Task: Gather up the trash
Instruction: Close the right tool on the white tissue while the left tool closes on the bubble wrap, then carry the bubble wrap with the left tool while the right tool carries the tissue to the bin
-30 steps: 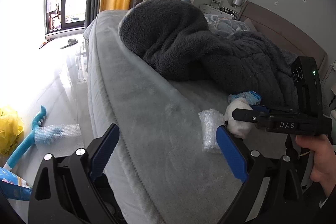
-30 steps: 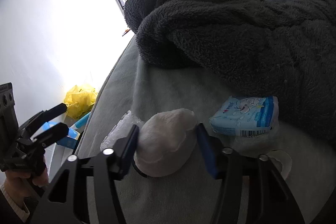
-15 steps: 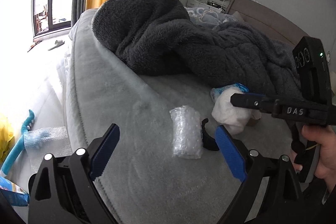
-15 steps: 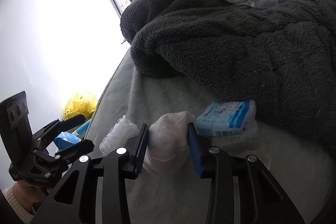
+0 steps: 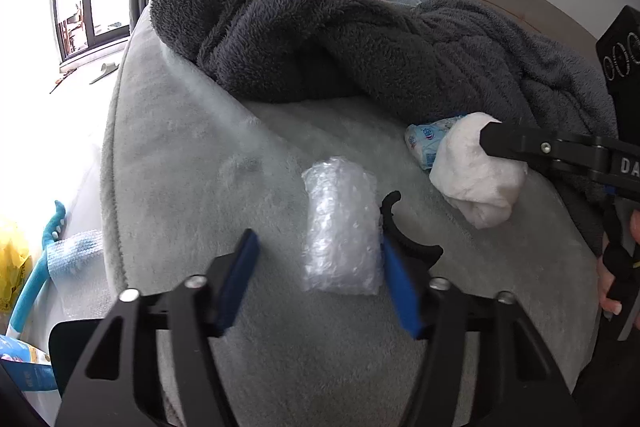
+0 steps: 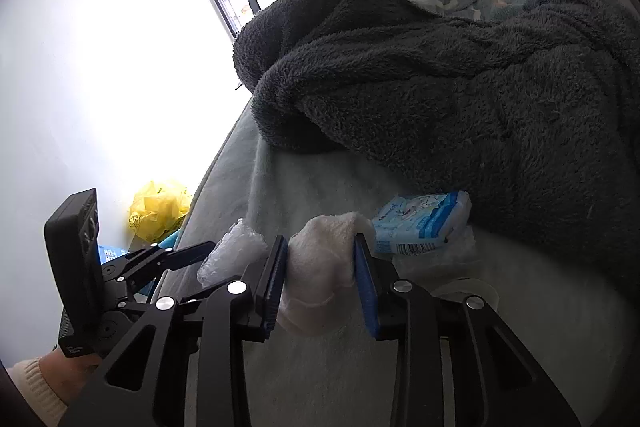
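A pale grey-green plush bedspread fills the lower half of both wrist views, and a dark grey fleece blanket lies heaped across it from twelve to three o'clock. In the left wrist view the left gripper rises from six o'clock; its jaws have just been closing and now stand a little apart around a wad of clear bubble wrap lying on the bedspread at the centre. The blue pad on the three o'clock side looks to be just touching the wad, while the other pad is clear of it, so it is not yet clamped. A curved black plastic piece lies on the bedspread just beside the wad toward three o'clock. In the right wrist view the right gripper, low at six o'clock, has also just been closing and is clamped on a crumpled white tissue wad, which bulges between the pads and hangs below them. Just past it toward two o'clock a blue and white pack of tissues rests against the blanket's edge. At nine o'clock a yellow plastic bag sits on the floor beyond the bed. The bubble wrap shows again there, just left of the right gripper's fingers.
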Available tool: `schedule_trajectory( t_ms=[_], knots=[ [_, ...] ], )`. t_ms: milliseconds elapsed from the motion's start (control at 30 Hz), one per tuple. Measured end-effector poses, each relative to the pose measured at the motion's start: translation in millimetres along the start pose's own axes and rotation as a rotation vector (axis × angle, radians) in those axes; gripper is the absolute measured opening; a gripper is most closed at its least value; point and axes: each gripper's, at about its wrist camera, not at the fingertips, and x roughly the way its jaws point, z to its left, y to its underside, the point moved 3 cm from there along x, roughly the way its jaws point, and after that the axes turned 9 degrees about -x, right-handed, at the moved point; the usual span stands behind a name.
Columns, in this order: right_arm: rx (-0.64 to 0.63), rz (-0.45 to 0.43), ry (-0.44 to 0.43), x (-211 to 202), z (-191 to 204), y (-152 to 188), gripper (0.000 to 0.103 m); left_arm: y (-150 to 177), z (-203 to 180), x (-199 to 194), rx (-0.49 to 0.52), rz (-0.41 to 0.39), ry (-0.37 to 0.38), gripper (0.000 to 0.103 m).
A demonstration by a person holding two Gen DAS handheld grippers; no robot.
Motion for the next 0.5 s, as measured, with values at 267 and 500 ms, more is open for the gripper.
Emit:
schedule_trajectory(
  t_ms=[267, 500],
  knots=[
    [-0.008, -0.011, 0.011, -4.2, 0.9, -2.4, 0.032, -3.5, -5.1, -6.1, -0.003, -0.02, 0.022, 0.038],
    [0.01, -0.051, -0.001, -12.9, 16.7, -4.9, 0.032, -0.4, -7.2, -23.6, 0.037, -0.051, 0.01, 0.037]
  ],
)
